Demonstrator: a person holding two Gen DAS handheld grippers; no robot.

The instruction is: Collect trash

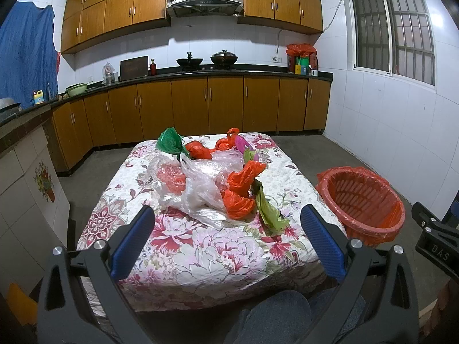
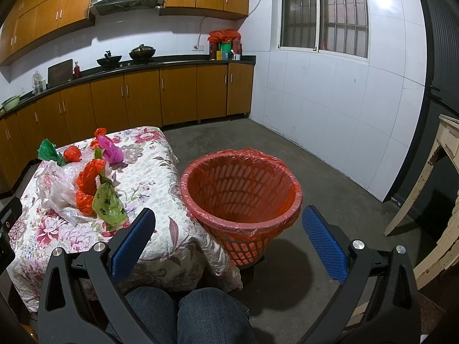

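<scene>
- Left wrist view: left claw [image 1: 226, 238] is hanging wide open, holding nothing, before crumpled plastic bags [image 1: 212, 180] lying on the floral table [image 1: 200, 252].
- Right claw [image 2: 228, 238] is gaping empty near the red basket [image 2: 241, 200] standing just beside the table.

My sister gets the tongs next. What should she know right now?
Left tongs: open, holding nothing, aimed at the bag pile.
Right tongs: open, holding nothing, aimed at the red bin.
All the crumpled bags lie on the flowery table: orange, clear, green, pink.
The bin, lined with a red bag, stands off the table's right side, and nothing shows inside it.
Done: nothing yet. Left: carry every bag into the bin.
</scene>
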